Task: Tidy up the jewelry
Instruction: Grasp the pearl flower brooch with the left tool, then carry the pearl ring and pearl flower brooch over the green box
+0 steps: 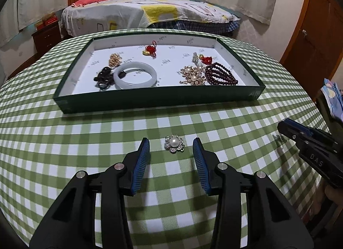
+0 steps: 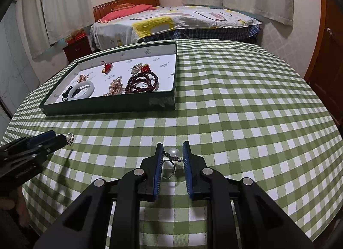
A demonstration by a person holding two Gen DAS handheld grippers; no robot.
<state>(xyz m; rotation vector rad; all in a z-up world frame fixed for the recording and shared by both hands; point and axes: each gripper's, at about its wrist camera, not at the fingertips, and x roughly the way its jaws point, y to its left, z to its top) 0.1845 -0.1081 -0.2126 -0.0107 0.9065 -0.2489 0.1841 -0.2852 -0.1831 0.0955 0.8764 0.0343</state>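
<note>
A: Right, on my left wrist view the left gripper (image 1: 171, 146) has its blue-padded fingers (image 1: 142, 159) standing apart, one on each side of a small silver flower-shaped brooch with a white pearl centre (image 1: 174, 143). The brooch lies flat on the green-and-white checked tablecloth (image 1: 85, 133), and neither pad touches it.

B: And your right one?

A: My right gripper (image 2: 172, 153) is clamped on a silver ring topped with a white pearl (image 2: 171, 159). The pearl sits between the fingertips and the band hangs lower down between the pads, above the cloth.

B: Where is the tray?

A: Beyond both grippers, the shallow dark green tray with a white lining (image 1: 150, 99) rests on the cloth. Inside, I see a pale jade-like bangle (image 1: 134, 75) touching a black beaded piece (image 1: 104, 78) on the left, a dark red beaded bracelet (image 1: 220, 74) just beside a gold-and-pearl brooch cluster (image 1: 193, 76) on the right, and a small red knotted charm (image 1: 151, 49) near the far wall.

B: Are the two grippers close?

A: Near, but apart.
</note>
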